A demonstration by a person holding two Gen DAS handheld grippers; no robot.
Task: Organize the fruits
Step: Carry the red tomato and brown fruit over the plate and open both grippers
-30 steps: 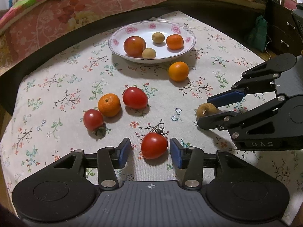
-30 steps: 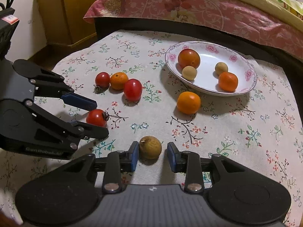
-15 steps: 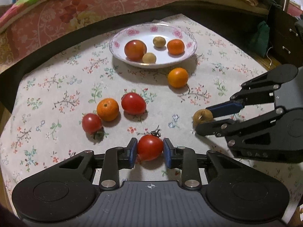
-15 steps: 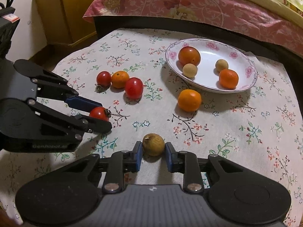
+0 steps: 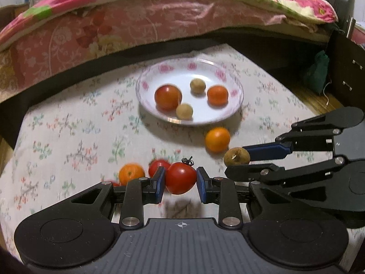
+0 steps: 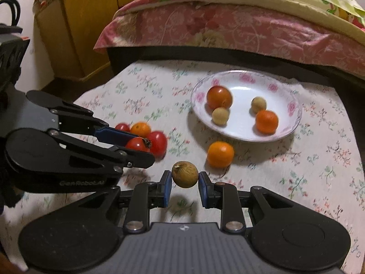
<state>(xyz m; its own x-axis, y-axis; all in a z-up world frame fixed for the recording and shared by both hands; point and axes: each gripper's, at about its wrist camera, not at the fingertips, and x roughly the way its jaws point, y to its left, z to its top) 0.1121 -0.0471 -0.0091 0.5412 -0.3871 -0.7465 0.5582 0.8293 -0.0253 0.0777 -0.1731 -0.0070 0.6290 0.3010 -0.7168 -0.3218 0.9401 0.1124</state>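
My left gripper (image 5: 180, 180) is shut on a red tomato (image 5: 180, 178) with a dry stem and holds it above the cloth. My right gripper (image 6: 184, 181) is shut on a small brown fruit (image 6: 185, 174), also lifted; it shows in the left wrist view (image 5: 236, 156) too. A white floral plate (image 5: 237, 91) at the back holds a large tomato (image 5: 168, 97), an orange (image 5: 217, 95) and two small pale fruits. Loose on the cloth lie an orange (image 5: 217, 139) near the plate, and an orange (image 5: 131, 174) with two tomatoes at the left.
The table wears a floral cloth (image 5: 68, 125). A bed with a pink cover (image 5: 114, 29) runs along the far side. A yellow wooden cabinet (image 6: 73, 29) stands far left in the right wrist view. A dark cabinet (image 5: 346, 68) is at the right.
Both grippers closed on their fruits and lifted them off the cloth. Both have moved forward toward the plate; shadows now lie under the held fruits.
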